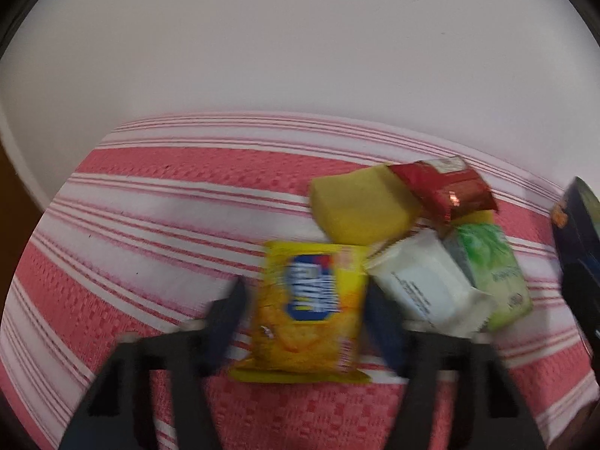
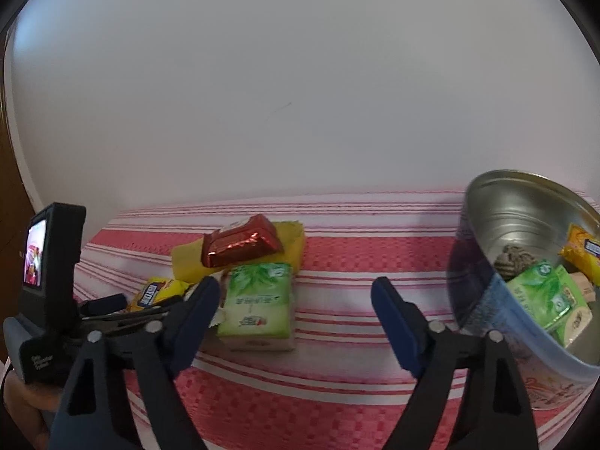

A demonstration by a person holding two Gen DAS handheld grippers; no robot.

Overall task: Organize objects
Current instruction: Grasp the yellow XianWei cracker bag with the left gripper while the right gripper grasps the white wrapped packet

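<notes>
In the left wrist view my left gripper (image 1: 305,300) straddles a yellow cracker packet (image 1: 311,311) lying on the red-and-white striped cloth (image 1: 150,232); the fingers stand apart on either side of it. Beside it lie a white wipes pack (image 1: 427,285), a green tissue pack (image 1: 491,266), a yellow sponge (image 1: 360,202) and a red foil packet (image 1: 446,187). In the right wrist view my right gripper (image 2: 296,300) is open and empty, with the green tissue pack (image 2: 258,300) just left of its middle. The left gripper's body (image 2: 52,281) shows at far left.
A round metal tin (image 2: 506,225) stands at the right, holding a green tissue pack (image 2: 543,292), a yellow packet (image 2: 585,251) and other items. Its dark side shows in the left wrist view (image 1: 577,247). A white wall (image 2: 300,75) rises behind the cloth.
</notes>
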